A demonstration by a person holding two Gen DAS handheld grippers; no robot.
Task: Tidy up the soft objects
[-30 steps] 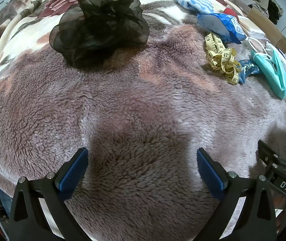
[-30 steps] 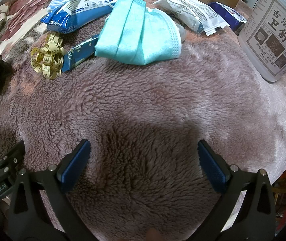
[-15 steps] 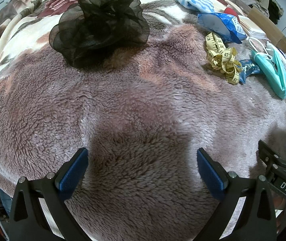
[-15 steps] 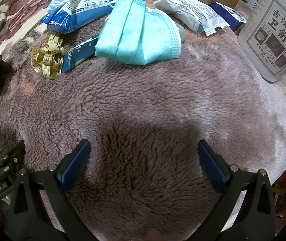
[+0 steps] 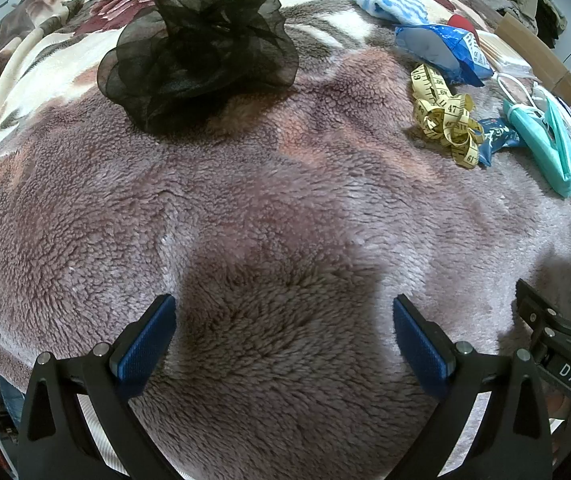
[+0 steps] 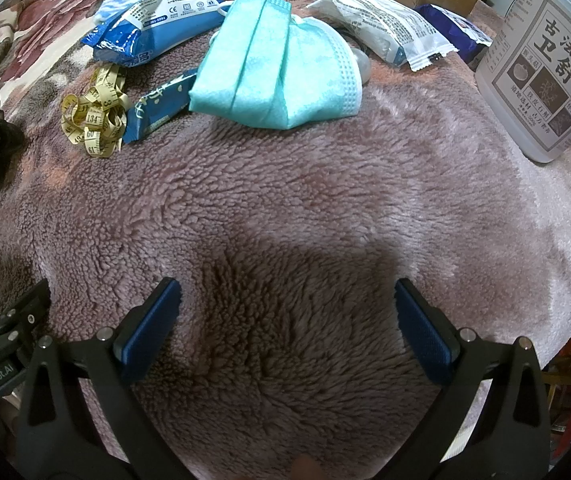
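Fleece blanket [image 6: 325, 200] on bed is lying bare under both wide-open hand-held grippers — teal mask [image 6: 277, 68] sitting ahead of right hand-held gripper [image 6: 287, 320], nearer than left hand-held gripper [image 5: 283, 332].

Left gripper [image 5: 283, 326]: jaws spread wide, nothing between the blue pads [image 5: 147, 344], low over the blanket [image 5: 285, 208] near its front edge, aimed forward. Right gripper [image 6: 287, 318]: likewise spread wide and empty, blue pads [image 6: 423, 336] clear of any object, low near the same front edge. Side by side, each visible at the edge of the other's view.
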